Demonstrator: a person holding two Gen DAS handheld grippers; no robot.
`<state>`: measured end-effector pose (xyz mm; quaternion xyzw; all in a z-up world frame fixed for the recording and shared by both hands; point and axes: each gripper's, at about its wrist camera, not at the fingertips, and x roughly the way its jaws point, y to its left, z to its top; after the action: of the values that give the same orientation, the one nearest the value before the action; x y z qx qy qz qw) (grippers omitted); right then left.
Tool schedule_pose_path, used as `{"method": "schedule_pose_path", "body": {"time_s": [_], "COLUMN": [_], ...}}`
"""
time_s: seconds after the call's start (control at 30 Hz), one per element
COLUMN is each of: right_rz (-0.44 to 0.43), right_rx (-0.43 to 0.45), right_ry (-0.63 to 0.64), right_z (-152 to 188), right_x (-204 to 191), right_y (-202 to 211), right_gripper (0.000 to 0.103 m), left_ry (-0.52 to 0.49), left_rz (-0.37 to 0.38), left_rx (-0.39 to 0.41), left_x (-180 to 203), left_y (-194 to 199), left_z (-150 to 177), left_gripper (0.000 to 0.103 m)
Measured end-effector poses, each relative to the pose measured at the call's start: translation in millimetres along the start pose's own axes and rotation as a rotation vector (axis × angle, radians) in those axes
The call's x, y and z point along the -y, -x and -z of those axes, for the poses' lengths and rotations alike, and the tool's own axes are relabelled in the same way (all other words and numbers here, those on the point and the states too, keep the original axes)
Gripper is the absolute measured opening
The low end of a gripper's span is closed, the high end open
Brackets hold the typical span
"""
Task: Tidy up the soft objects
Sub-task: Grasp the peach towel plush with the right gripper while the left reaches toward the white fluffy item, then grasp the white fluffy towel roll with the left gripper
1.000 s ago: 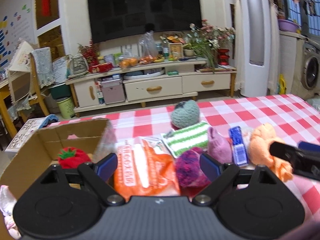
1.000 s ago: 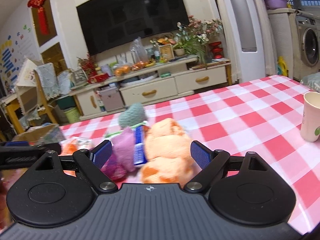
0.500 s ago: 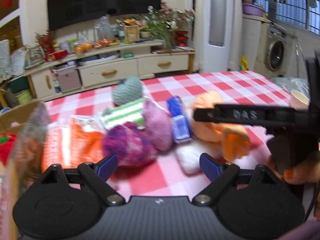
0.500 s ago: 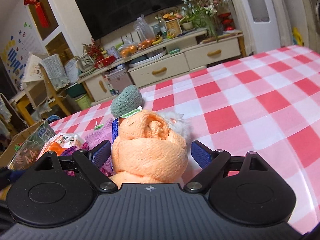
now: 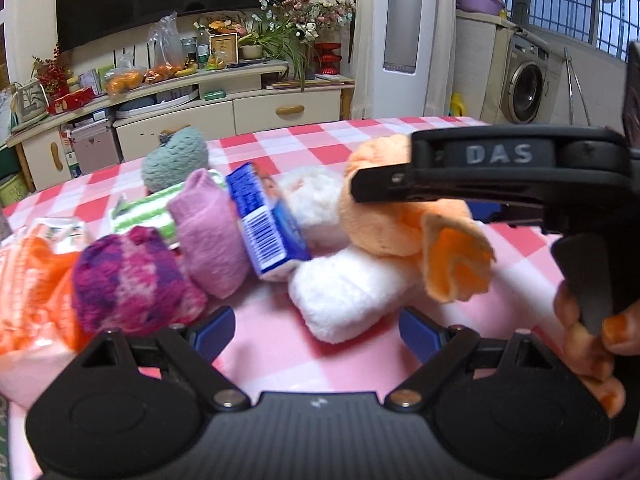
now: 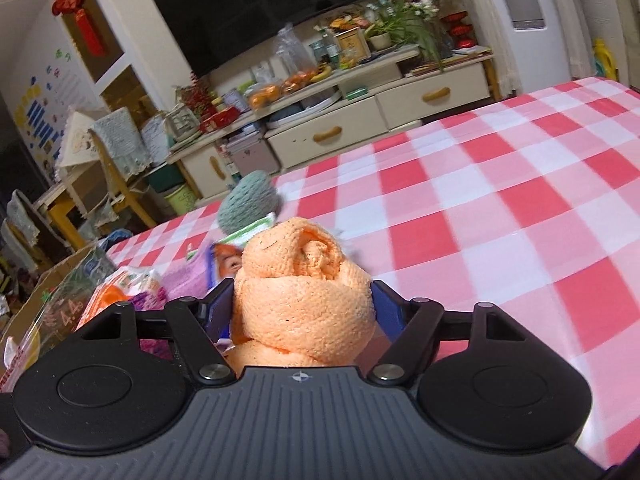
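A rolled orange towel (image 6: 304,280) lies on the red-checked tablecloth (image 6: 500,216). It sits between the jaws of my right gripper (image 6: 303,308), which are closing, and both blue pads touch its sides. The left wrist view shows one finger (image 5: 460,168) of that gripper across the same orange towel (image 5: 400,220). My left gripper (image 5: 316,332) is open and low over the table. A white plush roll (image 5: 344,292) lies just ahead of its pads, untouched. Left of that roll lie a purple-pink yarn ball (image 5: 128,276), a pink sock roll (image 5: 208,236) and a grey-green knitted ball (image 5: 176,158).
A blue packet (image 5: 268,224), a green-striped cloth (image 5: 148,212) and an orange packet (image 5: 32,280) lie in the same pile. A cardboard box (image 6: 44,292) stands at the table's left end. A person's hand (image 5: 592,340) holds the right gripper's handle. Bare tablecloth stretches to the right.
The left gripper swung right, away from the cardboard box, and sank towards the pile. The right gripper closed in on the orange towel, and its jaws narrowed onto it.
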<state>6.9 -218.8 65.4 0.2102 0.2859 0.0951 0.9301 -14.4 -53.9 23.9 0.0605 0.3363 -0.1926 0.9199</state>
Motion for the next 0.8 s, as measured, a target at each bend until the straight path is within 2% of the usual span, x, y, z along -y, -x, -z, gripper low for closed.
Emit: {"method": "schedule_pose_path", "body": {"time_s": [0.07,0.27,0.5,0.63,0.8], "right_rz": [0.006,-0.059,-0.169,-0.256,-0.289], "right_rx": [0.007,-0.026,-0.079,-0.057,-0.008], "right_ry": [-0.041,-0.185,-0.260,-0.341,-0.438], "right_z": [0.7,4.9,7.2,6.3,6.4], "right_x": [6.1,28.6,30.9,36.1,44.4], "right_y": [2.7,8.1,6.5,15.8,24.1], "right_gripper": [0.090,0.090,0.090,0.089,0.089], "left_ry": [0.009,0.007,-0.005,-0.003,0.016], "left_rz": [0.015,0.057,0.047,0.044,0.043], "left_rx": [0.003,0.026,0.045,0.050,0.053], "left_x": [3.9,13.9,21.5,22.1,25.3], "left_y": [-5.4,-13.8,-18.3,-17.8,-20.3], "left_z": [-1.1,0.3,0.1,-0.9,-3.8], "left_gripper": [0.089,0.089,0.094,0.095,0.098]}}
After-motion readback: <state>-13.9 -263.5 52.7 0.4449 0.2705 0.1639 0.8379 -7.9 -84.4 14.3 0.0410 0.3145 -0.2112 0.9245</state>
